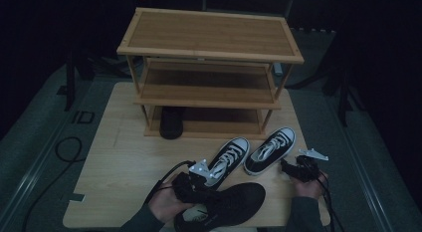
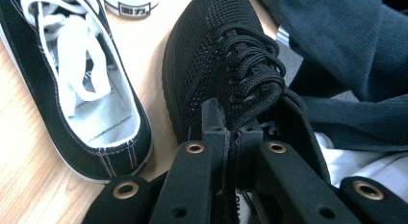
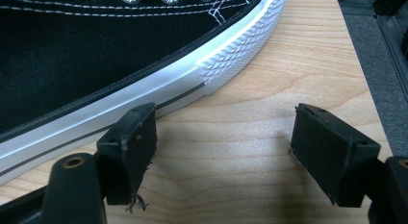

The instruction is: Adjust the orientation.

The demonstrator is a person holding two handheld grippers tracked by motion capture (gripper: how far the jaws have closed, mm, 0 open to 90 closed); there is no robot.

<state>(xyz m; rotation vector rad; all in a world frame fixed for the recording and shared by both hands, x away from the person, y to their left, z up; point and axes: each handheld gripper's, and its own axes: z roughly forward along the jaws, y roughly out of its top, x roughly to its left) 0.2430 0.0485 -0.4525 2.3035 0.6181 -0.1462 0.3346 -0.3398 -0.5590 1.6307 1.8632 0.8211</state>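
A black knit sneaker (image 1: 234,204) lies near the table's front edge, toe to the right. My left gripper (image 1: 204,192) is shut on the sneaker's tongue, just behind the black laces (image 2: 250,65); in the left gripper view the left gripper (image 2: 231,135) has both pads pinching the fabric. Two black-and-white canvas sneakers (image 1: 228,160) (image 1: 271,150) sit side by side in front of the rack. My right gripper (image 1: 287,167) rests low beside the right canvas sneaker (image 3: 96,56). In its own view the right gripper (image 3: 231,147) is open over bare wood, its left pad (image 3: 132,144) close to the white sole.
A three-tier bamboo shoe rack (image 1: 209,35) stands at the back of the wooden table (image 1: 119,157). A dark rounded object (image 1: 171,122) sits on its bottom shelf at the left. A black cable (image 1: 64,150) loops on the floor at the left.
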